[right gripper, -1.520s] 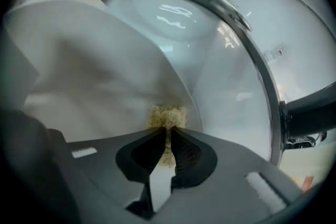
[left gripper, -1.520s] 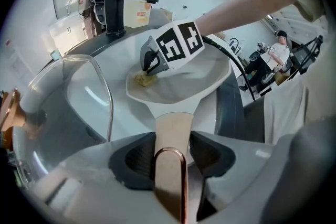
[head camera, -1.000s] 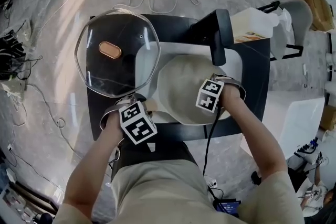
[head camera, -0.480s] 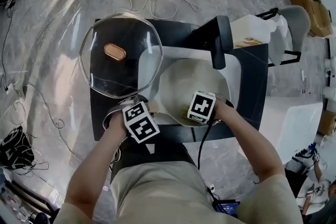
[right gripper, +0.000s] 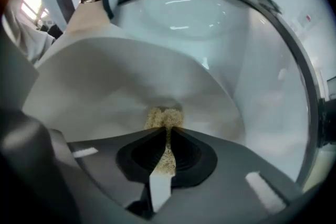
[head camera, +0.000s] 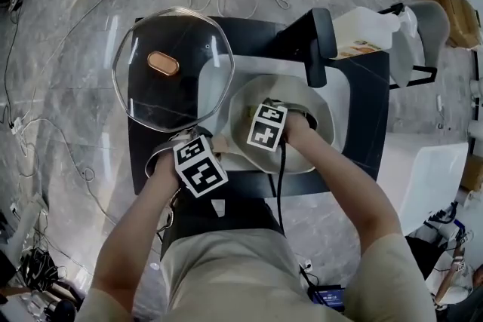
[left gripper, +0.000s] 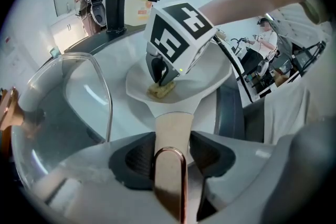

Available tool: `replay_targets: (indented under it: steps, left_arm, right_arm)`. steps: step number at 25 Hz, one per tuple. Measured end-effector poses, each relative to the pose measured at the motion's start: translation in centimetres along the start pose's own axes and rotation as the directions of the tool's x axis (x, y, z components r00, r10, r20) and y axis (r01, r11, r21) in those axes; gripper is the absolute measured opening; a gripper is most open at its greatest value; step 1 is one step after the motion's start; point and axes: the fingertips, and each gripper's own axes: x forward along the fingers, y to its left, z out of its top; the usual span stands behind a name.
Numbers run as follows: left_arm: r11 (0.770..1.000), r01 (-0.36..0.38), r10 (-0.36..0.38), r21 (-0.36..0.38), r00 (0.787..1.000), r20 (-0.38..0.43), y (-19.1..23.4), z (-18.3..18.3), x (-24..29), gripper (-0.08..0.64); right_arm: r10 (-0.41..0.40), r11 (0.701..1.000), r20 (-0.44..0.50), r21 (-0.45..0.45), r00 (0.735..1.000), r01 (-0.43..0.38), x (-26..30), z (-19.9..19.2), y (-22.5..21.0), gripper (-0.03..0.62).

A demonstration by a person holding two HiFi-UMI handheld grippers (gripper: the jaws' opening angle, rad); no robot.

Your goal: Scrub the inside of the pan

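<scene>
A person at a dark counter works a cream pan [head camera: 309, 98] that sits tilted in the white sink [head camera: 341, 90], below the black faucet [head camera: 318, 49]. The left gripper [left gripper: 170, 160] has its jaws clamped on the pan's beige handle [left gripper: 173, 126], while the right gripper [right gripper: 167, 140] reaches inside the pan, its jaws pinched tight on a thin yellowish scrub pad [right gripper: 164, 117] pressed against the inner wall. The chief risk appears to be the pad: only a slim strip is caught between the jaws, and hard rubbing could drag it loose, leaving the bare jaw tips to scrape the pan's coating. A heavy downward push might also twist the pan about its handle, since that single grip is all that steadies it, and let it slide or rock in the basin. A large glass lid [head camera: 170, 72] lies on the counter just beside the left gripper, overhanging the sink's left edge; a wide stroke or a jolt of the pan could knock it.
</scene>
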Motion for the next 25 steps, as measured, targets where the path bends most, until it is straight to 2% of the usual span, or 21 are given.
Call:
replay_targets:
  steps: [3,7,10,14,19,23,25]
  left_arm:
    - [1.0,0.001,-0.001,0.0,1.0,0.0,0.0,-0.1,0.1,0.212]
    - [1.0,-0.001,0.001,-0.002,1.0,-0.001,0.0,-0.1,0.0,0.212]
    - [1.0,0.002,-0.002,-0.005,1.0,0.0,0.0,0.0,0.0,0.212]
    - [1.0,0.002,-0.002,-0.006,1.0,0.001,0.0,0.0,0.0,0.212]
    - [1.0,-0.018,0.018,-0.008,1.0,0.012,0.2,0.2,0.0,0.213]
    - [0.996,-0.085,0.085,0.005,0.996,0.034,0.6,0.1,0.1,0.218]
    - [0.993,-0.114,0.114,0.011,0.993,0.044,0.7,0.1,0.1,0.221]
  right_arm:
    - [-0.053,0.996,0.009,0.078,0.999,0.052,0.5,-1.6,-1.8,0.032]
    - [-0.137,0.978,-0.082,0.144,0.987,0.148,0.5,-5.8,-3.9,0.032]
    - [-0.14,0.965,-0.132,0.203,0.981,0.165,0.3,-8.8,-4.5,0.032]
    - [-0.037,0.959,-0.207,0.269,0.978,0.094,-0.8,-11.3,-2.6,0.032]
    - [0.158,0.948,-0.255,0.309,0.954,-0.074,-3.1,-12.4,1.6,0.032]
    - [0.293,0.908,-0.207,0.365,0.933,-0.204,-5.0,-11.4,4.9,0.031]
    - [0.37,0.866,-0.121,0.403,0.921,-0.295,-5.6,-9.8,6.5,0.031]
